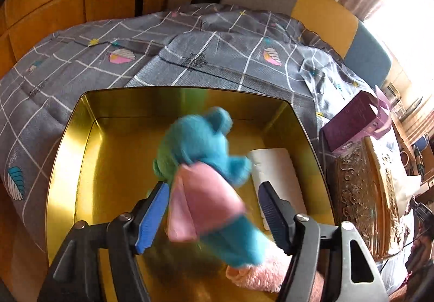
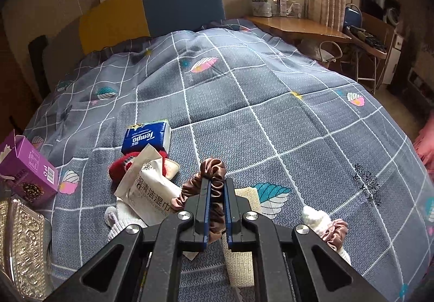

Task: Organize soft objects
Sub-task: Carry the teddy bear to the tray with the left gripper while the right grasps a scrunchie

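Observation:
In the left wrist view my left gripper [image 1: 213, 190] is open over a gold tin box [image 1: 67, 155] on the bed. A blue plush toy in a pink dress [image 1: 206, 166], blurred, hangs between the spread fingers without touching them. A white packet [image 1: 274, 166] and a pink fluffy item [image 1: 257, 277] lie in the box. In the right wrist view my right gripper [image 2: 217, 185] is shut on a brown satin scrunchie [image 2: 214, 166] just above the bedspread.
On the bedspread [image 2: 271, 101] lie a blue Tempo tissue pack [image 2: 146, 136], a red knitted item [image 2: 122, 166], a wet-wipes packet [image 2: 152, 188], a burlap piece [image 2: 238, 261], a pink scrunchie [image 2: 333, 231], a purple carton [image 2: 27, 169] and an embossed tin lid [image 2: 21, 242].

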Motion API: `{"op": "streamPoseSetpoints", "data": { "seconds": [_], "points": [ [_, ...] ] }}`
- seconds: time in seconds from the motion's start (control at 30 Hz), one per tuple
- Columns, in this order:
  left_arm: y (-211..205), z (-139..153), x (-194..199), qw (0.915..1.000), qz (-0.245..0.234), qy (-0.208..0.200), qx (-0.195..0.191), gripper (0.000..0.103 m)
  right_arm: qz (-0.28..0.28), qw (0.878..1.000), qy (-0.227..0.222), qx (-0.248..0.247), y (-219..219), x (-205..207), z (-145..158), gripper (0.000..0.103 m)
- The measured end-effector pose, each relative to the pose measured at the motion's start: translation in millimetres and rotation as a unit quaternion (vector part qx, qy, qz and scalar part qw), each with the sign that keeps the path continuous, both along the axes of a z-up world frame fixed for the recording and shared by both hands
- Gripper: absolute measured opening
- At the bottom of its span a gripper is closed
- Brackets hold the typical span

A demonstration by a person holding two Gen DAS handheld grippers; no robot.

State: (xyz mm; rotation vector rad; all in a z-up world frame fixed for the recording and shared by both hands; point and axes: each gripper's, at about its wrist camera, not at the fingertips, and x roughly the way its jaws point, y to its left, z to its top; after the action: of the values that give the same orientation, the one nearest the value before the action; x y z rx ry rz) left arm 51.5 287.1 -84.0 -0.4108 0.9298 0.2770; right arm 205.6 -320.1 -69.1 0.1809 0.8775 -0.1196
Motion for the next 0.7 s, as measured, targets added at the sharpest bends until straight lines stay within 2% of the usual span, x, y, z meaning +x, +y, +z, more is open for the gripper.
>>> {"op": "streamPoseSetpoints", "data": {
  "seconds": [0.3,0.5,0.7],
  "points": [
    [-29.1,23.6,-22.3,0.9984,-0.018,-0.014,0.051,0.071,-0.009,1.0,0.016,-0.016,2.6,9.6,3.5,0.009],
    [-51.8,29.2,-32.9,0.9959,-0.047,-0.019,0.075,0.071,0.019,1.0,0.003,-0.021,28.6,23.6,27.6,0.009],
    [-63.1,33.1,-42.0,0.9945,-0.062,-0.028,0.08,0.071,0.076,0.997,-0.025,-0.006,82.9,40.8,68.4,0.009]
  ]
}}
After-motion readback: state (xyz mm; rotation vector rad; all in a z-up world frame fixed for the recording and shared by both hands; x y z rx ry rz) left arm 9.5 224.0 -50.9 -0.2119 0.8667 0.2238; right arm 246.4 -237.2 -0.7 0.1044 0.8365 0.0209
